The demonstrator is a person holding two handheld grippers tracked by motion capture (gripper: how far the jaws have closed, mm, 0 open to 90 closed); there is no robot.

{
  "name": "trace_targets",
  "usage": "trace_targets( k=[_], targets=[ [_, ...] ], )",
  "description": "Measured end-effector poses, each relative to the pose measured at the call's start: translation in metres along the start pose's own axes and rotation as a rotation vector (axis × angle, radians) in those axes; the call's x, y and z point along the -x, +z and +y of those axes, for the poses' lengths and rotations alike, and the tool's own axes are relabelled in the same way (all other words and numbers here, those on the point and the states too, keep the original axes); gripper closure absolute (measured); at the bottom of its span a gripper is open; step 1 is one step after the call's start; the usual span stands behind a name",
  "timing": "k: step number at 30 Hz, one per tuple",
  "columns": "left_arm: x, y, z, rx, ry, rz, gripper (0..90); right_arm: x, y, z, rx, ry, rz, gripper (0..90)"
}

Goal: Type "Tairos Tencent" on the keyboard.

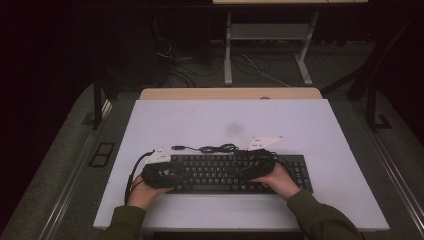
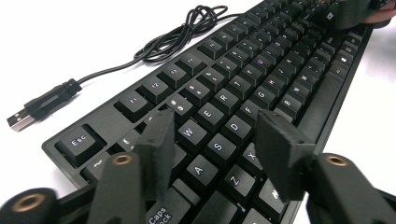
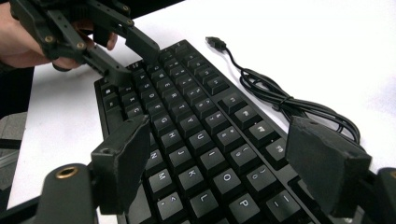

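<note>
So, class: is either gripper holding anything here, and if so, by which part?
Nothing is held. The left gripper and right gripper stand open over the keyboard, with no key pinched between the jaws.

- The keyboard (image 1: pixel 227 172) lies on the table (image 1: pixel 310 125), near its front edge and about midway across it.
- The cable (image 1: pixel 217 148) lies bunched on the table just behind the keyboard's far edge; its plug (image 1: pixel 177 147) rests to the left of the bunch.
- The left gripper (image 1: pixel 167 172) sits over the keyboard's left end, its jaws apart above the keys around A, S and Z (image 2: pixel 219 158), with nothing between them.
- The right gripper (image 1: pixel 257 167) sits over the keyboard's right half, its jaws apart over the keys from M to P (image 3: pixel 219 177).
- The two grippers point towards each other across the middle rows.
- A second table (image 1: pixel 270 35) stands on the floor well behind.
</note>
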State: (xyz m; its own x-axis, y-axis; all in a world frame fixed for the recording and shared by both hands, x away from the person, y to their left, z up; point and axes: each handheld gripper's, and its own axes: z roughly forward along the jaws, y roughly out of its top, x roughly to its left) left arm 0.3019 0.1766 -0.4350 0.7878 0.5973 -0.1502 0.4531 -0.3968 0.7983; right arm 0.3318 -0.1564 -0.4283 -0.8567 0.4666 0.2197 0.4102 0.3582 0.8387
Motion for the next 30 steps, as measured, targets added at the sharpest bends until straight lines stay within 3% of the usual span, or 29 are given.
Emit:
trace_targets(
  k=[11, 30],
  targets=[
    [0.003, 0.004, 0.001, 0.017, -0.005, 0.002, 28.8, -0.001, 0.004, 0.013, 0.015, -0.018, 0.004, 21.5],
    [0.005, 0.007, 0.002, 0.032, -0.002, 0.011, 12.8, 0.001, 0.021, 0.025, -0.007, -0.018, 0.026, 21.5]
  ],
)
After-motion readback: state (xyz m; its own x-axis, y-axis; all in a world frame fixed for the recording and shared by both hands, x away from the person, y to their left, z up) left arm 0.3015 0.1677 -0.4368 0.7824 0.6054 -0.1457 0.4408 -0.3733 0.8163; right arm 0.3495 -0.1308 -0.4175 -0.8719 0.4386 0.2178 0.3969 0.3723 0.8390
